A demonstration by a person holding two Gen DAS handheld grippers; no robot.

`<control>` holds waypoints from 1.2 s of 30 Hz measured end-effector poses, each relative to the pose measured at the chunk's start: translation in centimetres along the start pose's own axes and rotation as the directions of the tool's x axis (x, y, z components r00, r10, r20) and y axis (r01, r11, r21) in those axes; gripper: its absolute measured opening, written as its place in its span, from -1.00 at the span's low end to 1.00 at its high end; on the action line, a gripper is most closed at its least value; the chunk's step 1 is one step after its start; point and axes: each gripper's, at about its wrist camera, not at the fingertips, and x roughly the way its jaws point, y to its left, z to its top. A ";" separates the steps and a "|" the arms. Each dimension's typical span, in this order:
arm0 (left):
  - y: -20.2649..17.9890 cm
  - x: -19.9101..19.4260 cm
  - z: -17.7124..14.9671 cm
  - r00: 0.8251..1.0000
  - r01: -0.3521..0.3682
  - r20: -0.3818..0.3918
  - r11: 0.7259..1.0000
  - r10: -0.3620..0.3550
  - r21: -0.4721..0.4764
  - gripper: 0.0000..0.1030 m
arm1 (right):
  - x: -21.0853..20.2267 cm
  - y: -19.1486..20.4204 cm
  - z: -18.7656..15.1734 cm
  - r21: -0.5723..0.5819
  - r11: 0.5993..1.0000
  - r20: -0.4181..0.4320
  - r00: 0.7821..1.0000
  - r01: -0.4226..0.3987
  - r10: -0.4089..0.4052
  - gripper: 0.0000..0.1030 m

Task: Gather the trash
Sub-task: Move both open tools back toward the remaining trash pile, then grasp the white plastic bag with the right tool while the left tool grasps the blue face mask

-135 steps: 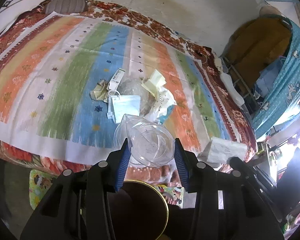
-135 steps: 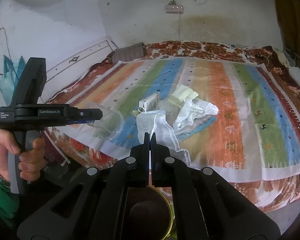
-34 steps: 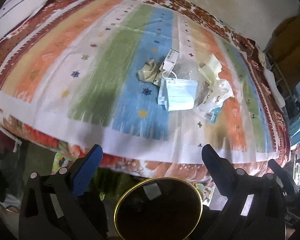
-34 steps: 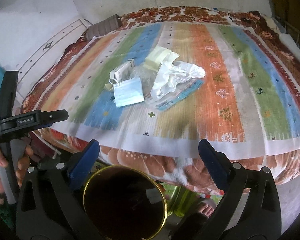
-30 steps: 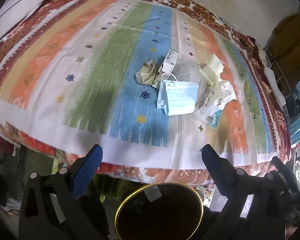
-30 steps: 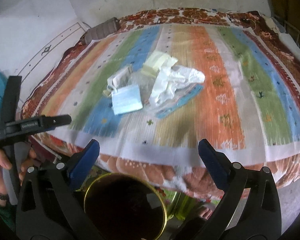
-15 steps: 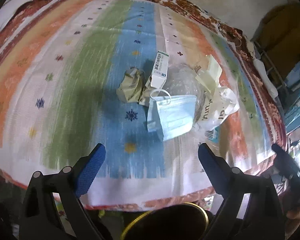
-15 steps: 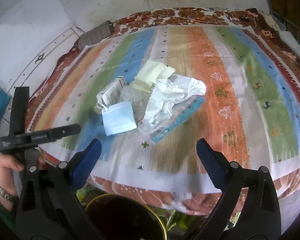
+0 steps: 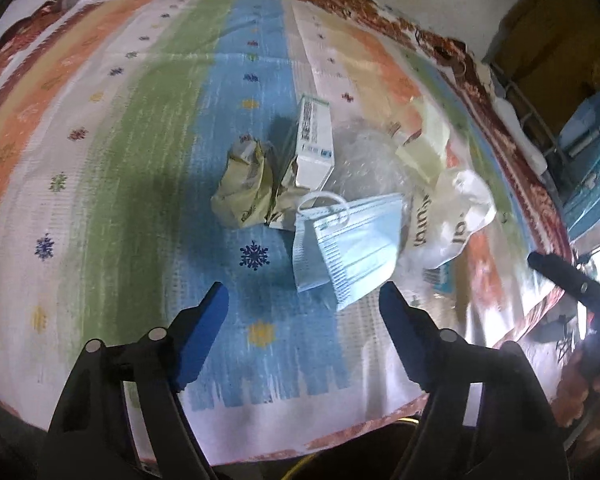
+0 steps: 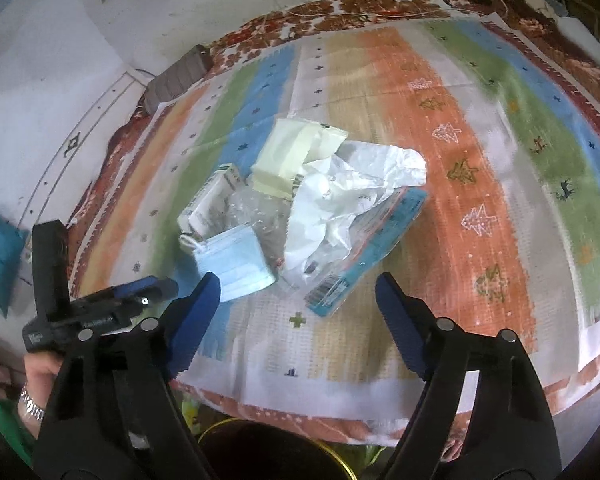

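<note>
We see the trash lying in one loose heap near the middle of a bed covered with a striped blanket (image 9: 148, 128), well inside its edges. In the left wrist view a pale blue face mask (image 9: 354, 250) lies flat at the near edge of the heap, its long axis slanting from lower left to upper right, its white ear loop turned toward the far side. Just beyond it a small white carton (image 9: 314, 142) lies with its long axis running away from us, one short end facing the mask. A crumpled yellowish wrapper (image 9: 242, 188) sits just left of the carton, touching it. To the right lie a crinkled clear plastic bag (image 9: 366, 164), a pale yellow folded paper (image 9: 428, 144) and a white printed plastic bag (image 9: 456, 216).

In the right wrist view a flat blue-edged packet (image 10: 374, 250) slants from lower left to upper right under the white bag, its barcode end nearest us.

Our left gripper (image 9: 302, 298) hangs above the blanket just short of the mask. Its blue fingers (image 9: 206, 326) stand fairly wide apart, having just been closing, with nothing between them and nothing touched. Our right gripper (image 10: 298, 286) hangs over the near end of the packet, its fingers (image 10: 396, 322) likewise spread, likewise just narrowing, and empty. Our left hand (image 10: 40, 368) shows at the left edge of the right wrist view.
</note>
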 end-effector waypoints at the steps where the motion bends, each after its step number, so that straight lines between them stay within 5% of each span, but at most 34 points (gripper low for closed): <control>1: 0.1 0.4 0.1 1.000 0.001 -0.007 1.000 -0.001 0.006 0.43 | 0.3 0.1 0.1 -0.009 1.000 -0.002 1.000 0.010 -0.010 0.44; 13: -0.3 3.7 1.3 0.999 0.043 -0.026 0.997 -0.041 0.066 0.42 | 4.4 1.2 1.9 -0.121 0.988 -0.011 0.995 0.096 -0.098 0.36; 20: 0.1 5.2 1.7 0.998 0.058 -0.039 0.998 -0.057 0.027 0.42 | 6.5 0.0 2.9 -0.081 0.993 -0.025 0.996 0.084 -0.087 0.09; 25: -0.1 5.7 1.6 0.997 0.075 -0.029 0.997 -0.075 0.020 0.42 | 7.5 0.1 3.0 -0.116 0.989 -0.034 0.995 0.087 -0.091 -0.29; 28: -0.5 5.9 1.6 0.997 0.073 -0.031 0.997 -0.072 0.025 0.10 | 7.6 -0.1 3.0 -0.114 0.989 -0.039 0.994 0.093 -0.098 -0.46; 33: -1.3 5.2 1.9 0.997 0.074 -0.011 0.996 -0.074 0.041 -0.82 | 7.2 -0.8 3.0 -0.093 0.990 -0.046 0.993 0.105 -0.110 -0.70; 36: -1.6 4.4 2.1 0.997 0.071 0.009 0.995 -0.072 0.067 -0.99 | 6.8 -1.0 3.1 -0.108 0.986 -0.034 0.991 0.124 -0.129 -0.79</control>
